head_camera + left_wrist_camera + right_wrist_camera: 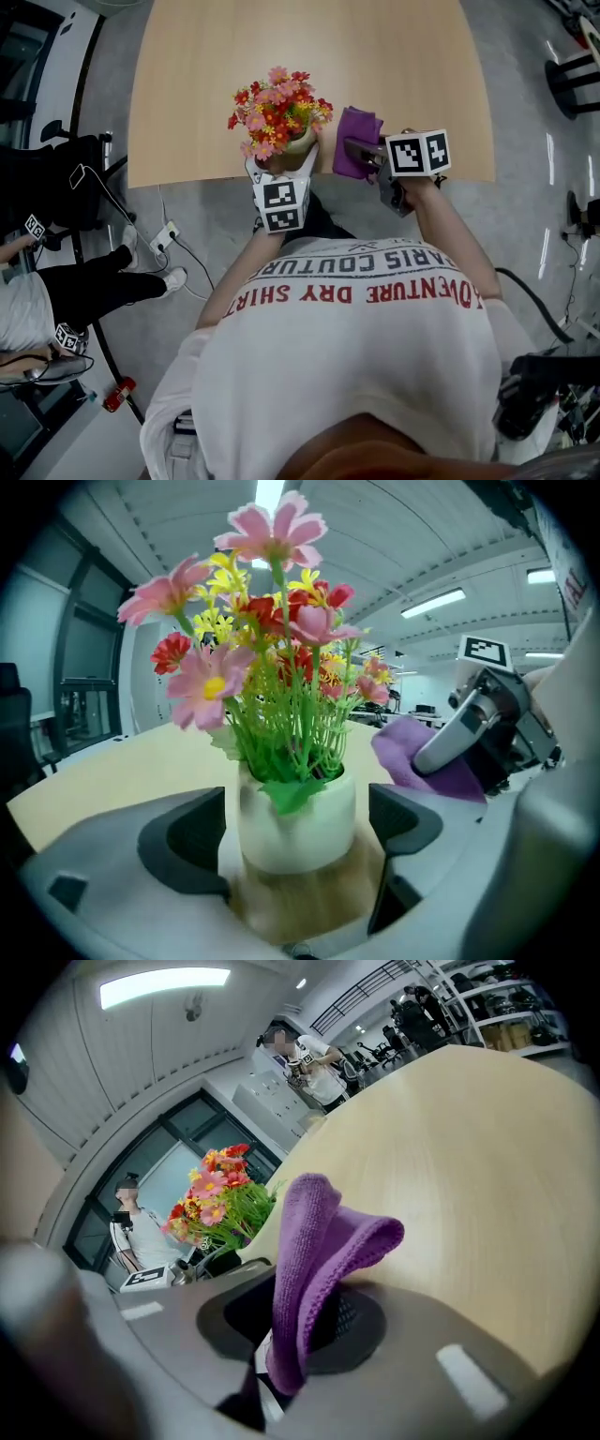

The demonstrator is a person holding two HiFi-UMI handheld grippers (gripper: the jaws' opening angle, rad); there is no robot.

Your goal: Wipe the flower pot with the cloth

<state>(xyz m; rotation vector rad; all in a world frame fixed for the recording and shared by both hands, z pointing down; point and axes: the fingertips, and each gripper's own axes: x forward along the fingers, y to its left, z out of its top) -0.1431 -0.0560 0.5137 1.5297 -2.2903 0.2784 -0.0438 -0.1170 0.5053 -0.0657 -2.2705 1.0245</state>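
Two grippers meet at the near edge of a wooden table (281, 56) in the head view. The left gripper (281, 162) is around the flower pot (300, 143), and the right gripper (364, 152) just beside it carries a purple cloth (356, 129).

Left gripper view: both jaws clasp the white pot's sides, with flowers (267, 639) rising above.

Right gripper view: the jaws are pinched shut on the folded cloth, which stands up between them.
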